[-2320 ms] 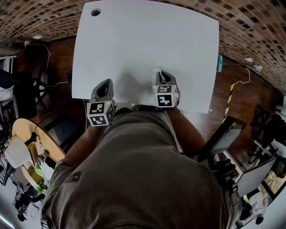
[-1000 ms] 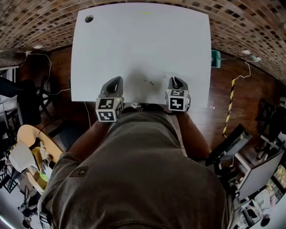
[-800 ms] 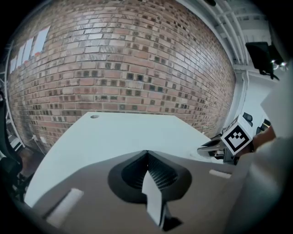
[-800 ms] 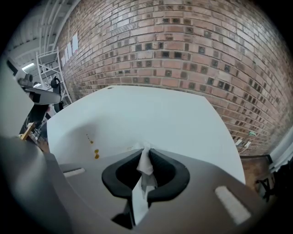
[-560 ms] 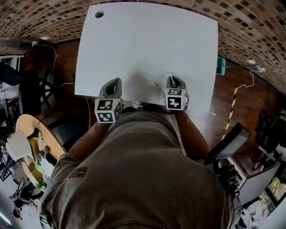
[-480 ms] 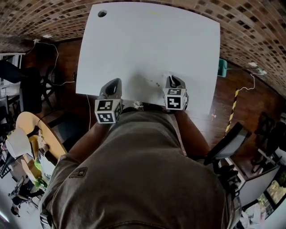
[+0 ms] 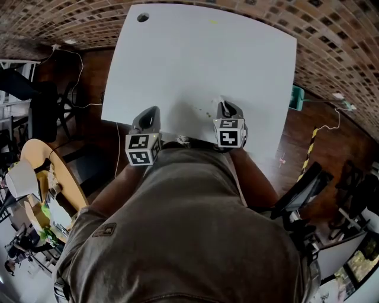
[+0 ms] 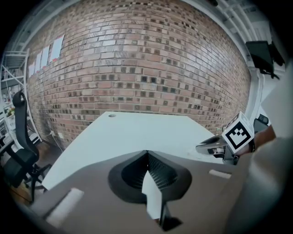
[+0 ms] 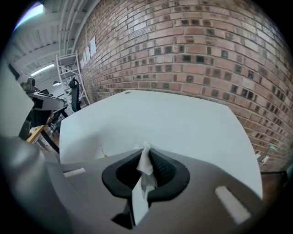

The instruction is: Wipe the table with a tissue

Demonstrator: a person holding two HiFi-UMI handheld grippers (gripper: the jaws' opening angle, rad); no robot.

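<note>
White counter (image 7: 201, 53) fills the middle of the head view, set against a brick wall (image 8: 137, 55), with a small round hole (image 7: 143, 17) near its far left corner. The left gripper (image 7: 149, 113) hovers over the near edge of the counter. In the left gripper view its fingers (image 8: 158, 167) are pressed together with nothing held between them. A few small dark specks (image 7: 204, 111) lie on the counter between the two grippers. To their right, the right gripper (image 7: 225, 107) is low over the counter near the near edge. Its fingers (image 9: 160, 167) are clamped on a crumpled white tissue (image 9: 145, 163), which pokes out past their tips. A teal object (image 7: 297, 97) sits beside the counter's right edge.
</note>
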